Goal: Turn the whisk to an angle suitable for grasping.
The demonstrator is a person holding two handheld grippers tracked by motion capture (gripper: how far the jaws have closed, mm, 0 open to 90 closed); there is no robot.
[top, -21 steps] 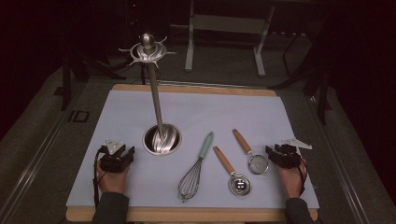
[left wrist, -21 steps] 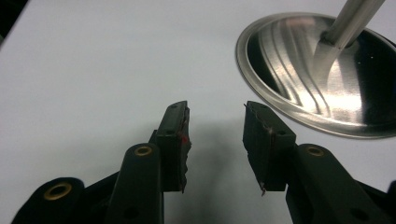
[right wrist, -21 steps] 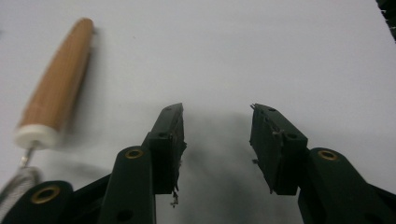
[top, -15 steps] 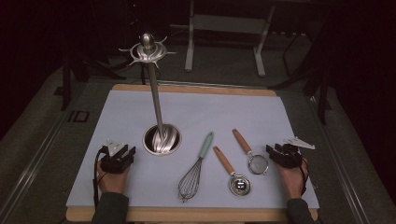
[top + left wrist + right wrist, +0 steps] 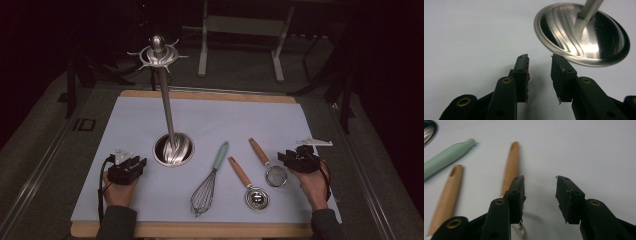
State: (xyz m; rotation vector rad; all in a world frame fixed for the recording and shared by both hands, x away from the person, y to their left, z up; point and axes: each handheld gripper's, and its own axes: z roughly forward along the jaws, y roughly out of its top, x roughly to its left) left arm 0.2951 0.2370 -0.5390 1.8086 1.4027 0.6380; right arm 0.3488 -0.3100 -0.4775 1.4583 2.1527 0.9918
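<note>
- Right gripper [image 5: 295, 159], jaws half open and empty, rests near the worktop's right edge, just beside the strainer [image 5: 275, 175].
- Left gripper [image 5: 131, 167], jaws apart, holds nothing.
- Better to grip the strainer's wooden handle [image 5: 510, 167] squarely at mid-length.

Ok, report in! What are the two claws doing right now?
Left gripper open, empty, beside stand base. Right gripper open, empty, next to strainer. Nothing in the way.

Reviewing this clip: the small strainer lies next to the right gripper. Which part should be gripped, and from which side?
Probably the wooden handle of the strainer, near its middle. It lies flat on the mat, running up and left from the mesh bowl, slim enough for the open jaws. The right gripper sits just right of it, so coming from the right and above, jaws across the handle, looks shortest.
</note>
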